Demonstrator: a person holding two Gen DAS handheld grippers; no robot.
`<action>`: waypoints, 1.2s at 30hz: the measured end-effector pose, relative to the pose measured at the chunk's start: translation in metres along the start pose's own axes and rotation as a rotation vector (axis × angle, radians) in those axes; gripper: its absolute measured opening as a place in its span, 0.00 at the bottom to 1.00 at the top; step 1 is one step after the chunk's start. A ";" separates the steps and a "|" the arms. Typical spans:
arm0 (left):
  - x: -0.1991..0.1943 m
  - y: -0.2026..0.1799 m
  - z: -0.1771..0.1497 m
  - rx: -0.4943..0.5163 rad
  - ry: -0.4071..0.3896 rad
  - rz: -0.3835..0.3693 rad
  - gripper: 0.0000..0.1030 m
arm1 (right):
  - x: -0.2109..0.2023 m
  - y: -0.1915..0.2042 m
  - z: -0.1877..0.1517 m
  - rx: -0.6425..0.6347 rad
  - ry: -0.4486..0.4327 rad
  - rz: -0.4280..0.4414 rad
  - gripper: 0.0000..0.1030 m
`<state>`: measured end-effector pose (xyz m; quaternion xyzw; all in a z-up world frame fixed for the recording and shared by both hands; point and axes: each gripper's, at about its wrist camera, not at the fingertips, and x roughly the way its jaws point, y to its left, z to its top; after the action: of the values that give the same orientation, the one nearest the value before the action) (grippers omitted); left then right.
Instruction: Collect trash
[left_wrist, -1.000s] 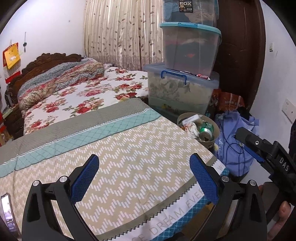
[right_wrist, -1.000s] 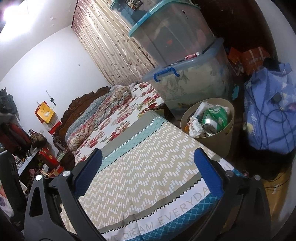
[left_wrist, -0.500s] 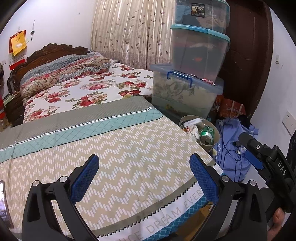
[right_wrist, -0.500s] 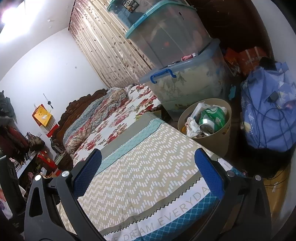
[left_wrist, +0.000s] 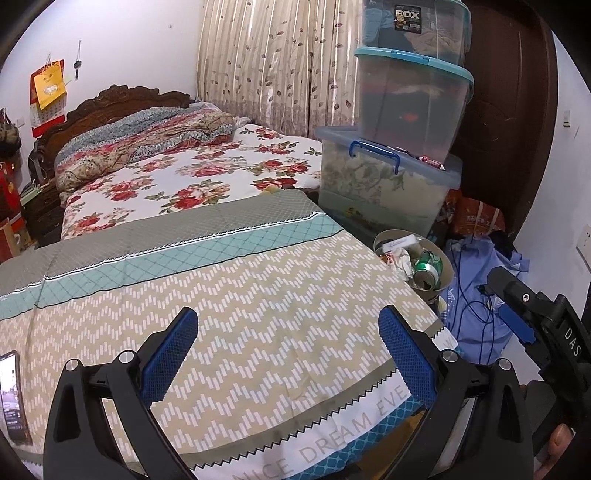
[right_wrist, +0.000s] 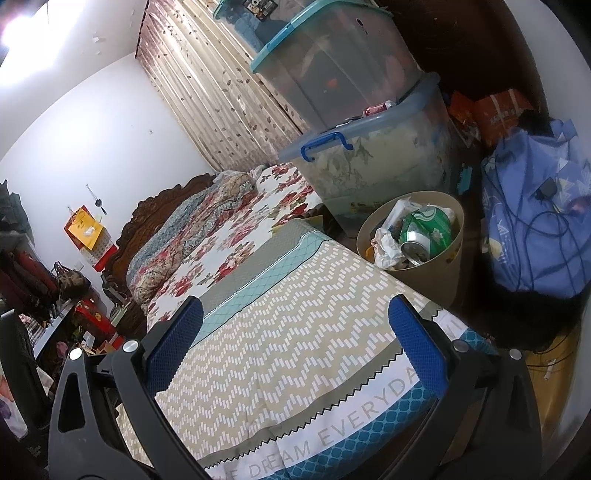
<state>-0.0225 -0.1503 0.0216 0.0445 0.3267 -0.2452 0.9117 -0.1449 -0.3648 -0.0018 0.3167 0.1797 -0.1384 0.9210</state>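
Observation:
A round beige trash bin (left_wrist: 445, 280) (right_wrist: 448, 275) stands on the floor beside the bed's far right corner. It holds a green can (left_wrist: 428, 266) (right_wrist: 424, 229), crumpled white paper (right_wrist: 386, 245) and other scraps. My left gripper (left_wrist: 288, 325) hovers open above the zigzag bedspread (left_wrist: 240, 314), nothing between its blue pads. My right gripper (right_wrist: 295, 314) is also open and empty over the same bedspread (right_wrist: 288, 350), with the bin ahead to its right. In the left wrist view the right gripper (left_wrist: 517, 317) shows at the right edge, held by a hand.
Stacked clear storage boxes (left_wrist: 399, 147) (right_wrist: 354, 122) rise behind the bin. A blue bag with cables (left_wrist: 476, 295) (right_wrist: 535, 236) lies on the floor to its right. A phone (left_wrist: 11, 395) rests on the bedspread's left edge. A floral bed (left_wrist: 184, 177) and curtain lie beyond.
Both grippers have drawn back and slightly up from the bin, which looks smaller in the left wrist view. Both stayed open and empty.

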 end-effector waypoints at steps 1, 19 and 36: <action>0.000 0.000 0.000 0.000 0.000 0.001 0.92 | 0.000 0.001 0.000 0.000 0.001 0.001 0.96; 0.002 0.001 0.000 0.030 0.010 0.057 0.92 | 0.003 0.005 0.000 -0.008 0.013 0.005 0.96; 0.000 0.007 0.003 0.056 -0.007 0.096 0.92 | 0.005 0.004 -0.004 0.001 0.024 0.001 0.96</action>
<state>-0.0177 -0.1447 0.0235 0.0849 0.3139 -0.2104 0.9219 -0.1397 -0.3600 -0.0051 0.3191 0.1906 -0.1341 0.9186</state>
